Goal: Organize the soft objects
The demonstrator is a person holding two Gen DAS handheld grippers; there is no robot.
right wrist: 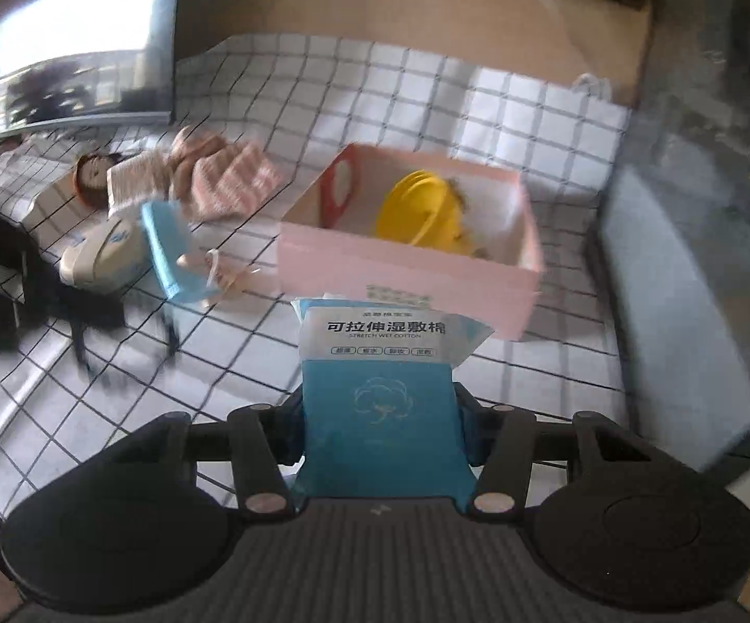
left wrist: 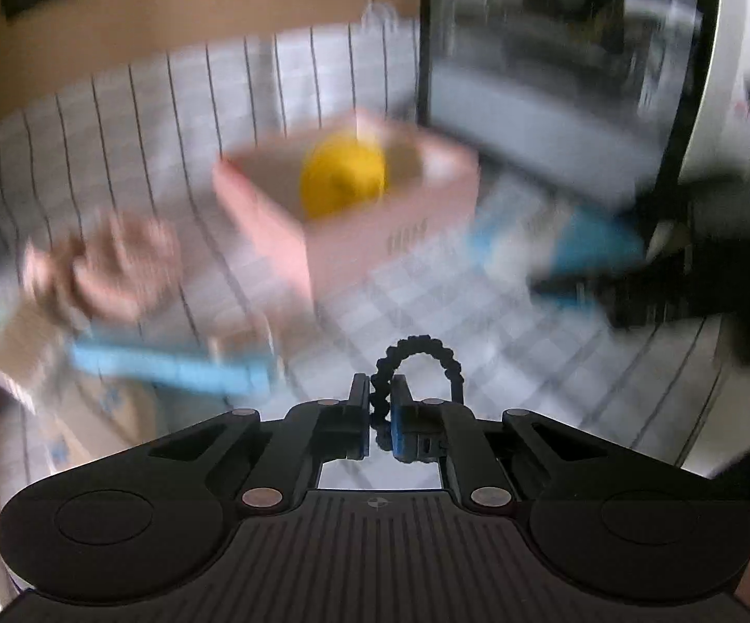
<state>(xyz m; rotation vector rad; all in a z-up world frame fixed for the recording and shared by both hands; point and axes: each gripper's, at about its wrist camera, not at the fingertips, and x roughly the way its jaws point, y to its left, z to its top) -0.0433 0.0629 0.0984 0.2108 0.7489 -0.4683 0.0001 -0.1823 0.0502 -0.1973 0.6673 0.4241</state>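
My left gripper point(left wrist: 380, 415) is shut on a black beaded hair tie point(left wrist: 419, 363) and holds it above the checked cloth, short of the pink box point(left wrist: 354, 239). The box holds a yellow soft toy point(left wrist: 341, 176). My right gripper point(right wrist: 380, 415) is shut on a blue pack of wet cotton pads point(right wrist: 380, 394), just in front of the pink box point(right wrist: 406, 275) with the yellow toy point(right wrist: 419, 213) inside. A doll in a pink striped dress point(right wrist: 193, 176) lies left of the box. The left wrist view is blurred.
A blue packet point(right wrist: 167, 249) and a white pouch point(right wrist: 105, 254) lie left of the box. A dark monitor point(right wrist: 79, 46) stands at the back left. A grey panel point(right wrist: 686, 301) is at the right. The checked cloth point(right wrist: 271, 363) covers the table.
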